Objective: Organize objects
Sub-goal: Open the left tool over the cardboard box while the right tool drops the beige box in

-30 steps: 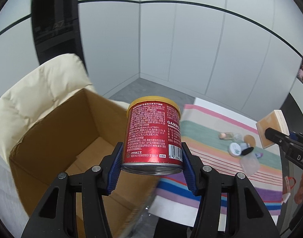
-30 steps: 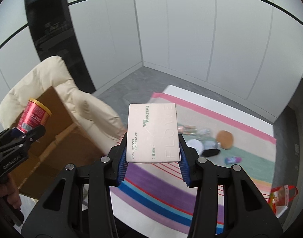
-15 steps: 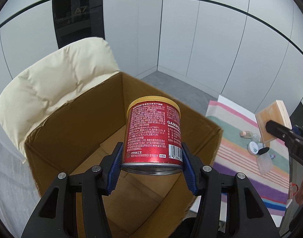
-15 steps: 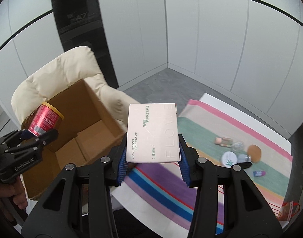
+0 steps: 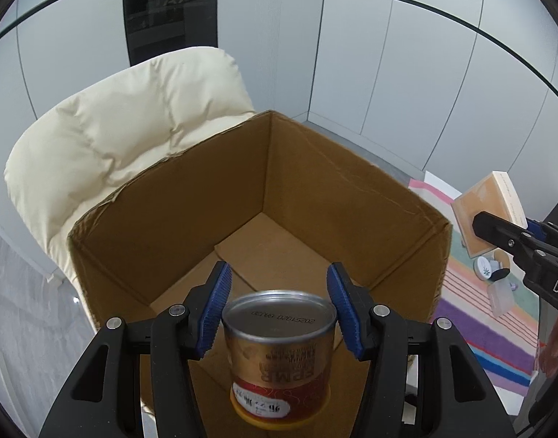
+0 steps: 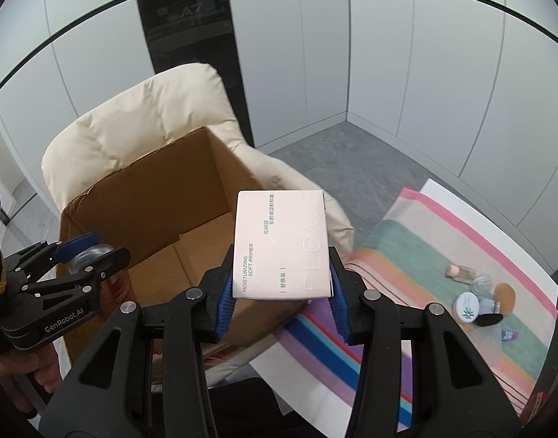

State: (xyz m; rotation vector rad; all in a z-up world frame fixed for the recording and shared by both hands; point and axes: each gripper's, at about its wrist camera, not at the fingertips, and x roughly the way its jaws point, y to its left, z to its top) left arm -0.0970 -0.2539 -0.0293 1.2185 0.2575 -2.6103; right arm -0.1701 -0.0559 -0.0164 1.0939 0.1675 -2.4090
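An open cardboard box (image 5: 337,197) sits on a cream padded chair (image 5: 133,116). My left gripper (image 5: 277,306) is open over the box's near side. A red can (image 5: 279,357) with a silver base hangs upside down between and below its blue pads (image 5: 215,303), apart from them. In the right wrist view the left gripper (image 6: 85,259) shows at the box's (image 6: 162,200) left edge. My right gripper (image 6: 281,292) is shut on a pale pink primer box (image 6: 281,244), held above the box's right side. It also shows in the left wrist view (image 5: 487,211).
A striped cloth (image 6: 406,248) lies on the white table (image 6: 498,226) to the right, with a round white jar (image 6: 467,306), a brown puff (image 6: 503,292) and several small bottles. Grey wall panels and a dark pillar (image 6: 191,36) stand behind the chair.
My left gripper has opened and let go of the can, which has flipped upside down and dropped lower. Both grippers have moved left, further over the box.
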